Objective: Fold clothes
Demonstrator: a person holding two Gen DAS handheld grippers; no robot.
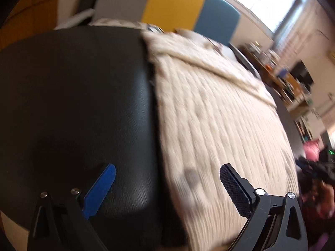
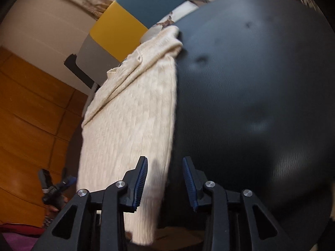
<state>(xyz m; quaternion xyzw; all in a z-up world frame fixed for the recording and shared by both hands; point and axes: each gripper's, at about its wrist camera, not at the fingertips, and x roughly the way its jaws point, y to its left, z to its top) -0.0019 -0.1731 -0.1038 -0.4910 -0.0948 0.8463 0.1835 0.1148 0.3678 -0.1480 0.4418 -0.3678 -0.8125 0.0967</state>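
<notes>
Left wrist view: black table [image 1: 73, 104] bare left of cream knit sweater [image 1: 219, 125], whose straight edge runs between the fingers | left gripper [image 1: 167, 186] spread wide, empty | right gripper [image 2: 165, 184] parted, straddling sweater's edge | no legible writing

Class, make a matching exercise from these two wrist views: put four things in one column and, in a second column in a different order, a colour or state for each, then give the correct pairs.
Column 1
1. knitted sweater
2. table surface
3. left gripper
4. middle panel of the three-colour backrest

Column 2
A. black
B. yellow
C. cream, spread out with a sleeve folded across it
D. open wide, holding nothing

Pairs: 1-C, 2-A, 3-D, 4-B
</notes>
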